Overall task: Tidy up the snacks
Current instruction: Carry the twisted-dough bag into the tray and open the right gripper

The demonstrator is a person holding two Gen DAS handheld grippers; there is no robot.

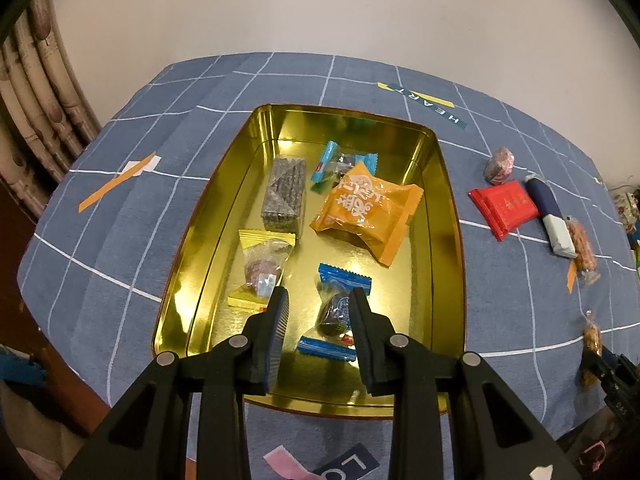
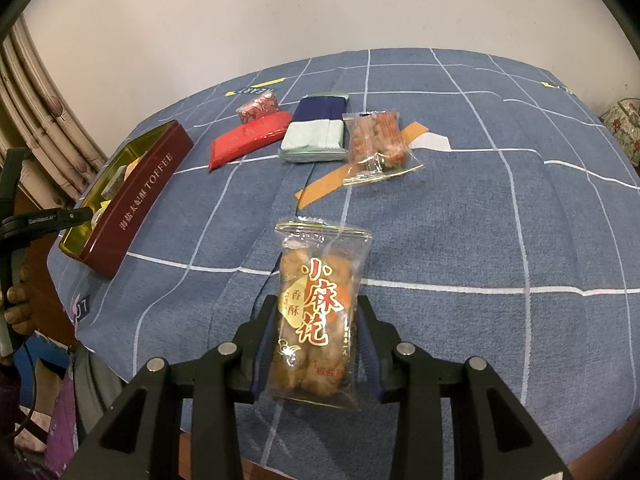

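A gold-lined tin (image 1: pixel 448 184) with a dark red outside (image 2: pixel 136 200) holds an orange packet (image 1: pixel 368 212), a dark bar in clear wrap (image 1: pixel 285 192), a yellow-ended candy (image 1: pixel 262 268) and two blue-ended candies (image 1: pixel 336 312) (image 1: pixel 340 164). My left gripper (image 1: pixel 320 296) hangs open over the tin's near end. Nothing sits between its fingers, and the near blue candy lies below the right finger. My right gripper (image 2: pixel 318 304) is shut on a clear packet of fried dough twists (image 2: pixel 320 304), held just above the blue checked cloth.
On the cloth right of the tin lie a red packet (image 2: pixel 250 136), a pink wrapped sweet (image 2: pixel 258 108), a navy and mint packet (image 2: pixel 316 132) and a clear packet of nut snack (image 2: pixel 376 140). A curtain hangs at the left, and a hand (image 2: pixel 16 300) shows at the edge.
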